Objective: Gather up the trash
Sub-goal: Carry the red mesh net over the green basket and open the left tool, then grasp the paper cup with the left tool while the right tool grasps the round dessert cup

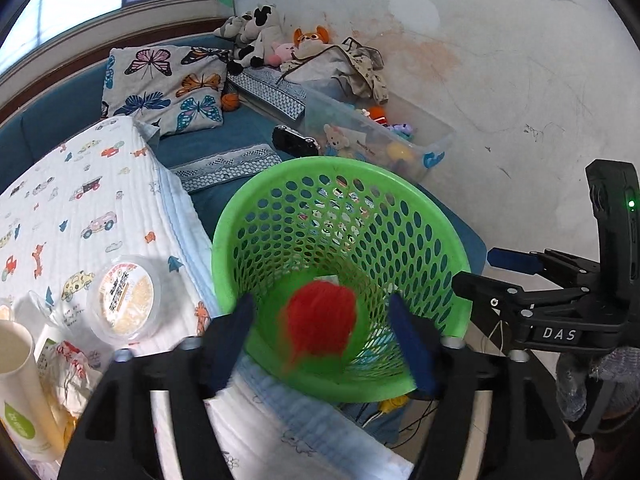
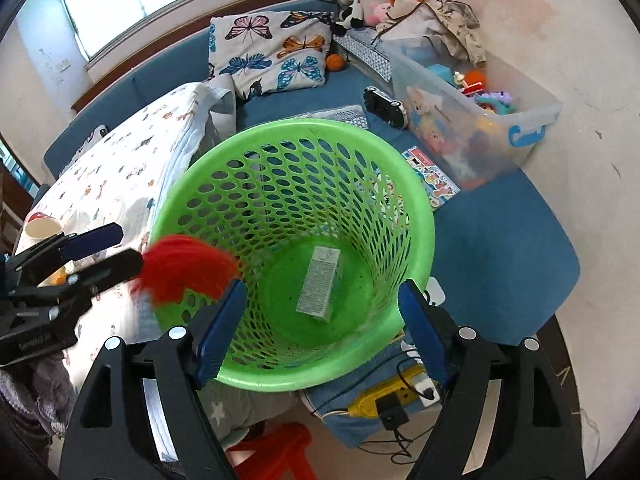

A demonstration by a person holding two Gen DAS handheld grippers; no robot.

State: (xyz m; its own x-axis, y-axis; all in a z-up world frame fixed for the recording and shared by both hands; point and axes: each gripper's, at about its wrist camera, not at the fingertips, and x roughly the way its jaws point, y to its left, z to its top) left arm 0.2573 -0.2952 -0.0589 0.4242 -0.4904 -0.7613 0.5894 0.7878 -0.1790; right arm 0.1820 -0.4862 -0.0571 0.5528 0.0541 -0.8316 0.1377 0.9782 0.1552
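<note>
A green perforated basket [image 1: 400, 208] [image 2: 224, 152] stands by the bed. A blurred red wad [image 1: 320, 320] is in the air between my left gripper's open jaws [image 1: 324, 340], over the basket mouth; in the right wrist view it [image 2: 184, 268] is just off the left fingers [image 2: 100, 236] at the basket rim. A grey carton [image 2: 318, 284] lies on the basket floor. My right gripper [image 2: 320, 320] is open and empty above the basket's near side; it also shows in the left wrist view [image 1: 488, 272]. More trash lies on the bed: a lidded round tub [image 1: 126, 296], a paper cup [image 1: 20, 392], wrappers [image 1: 72, 364].
A white car-print quilt [image 1: 80, 200] covers the bed at left. A butterfly pillow [image 1: 168, 88], plush toys [image 1: 272, 40], a clear toy bin [image 2: 472, 120] and a sticker sheet [image 2: 432, 180] sit on the blue mat. A yellow power strip [image 2: 392, 396] and red stool [image 2: 276, 456] are below.
</note>
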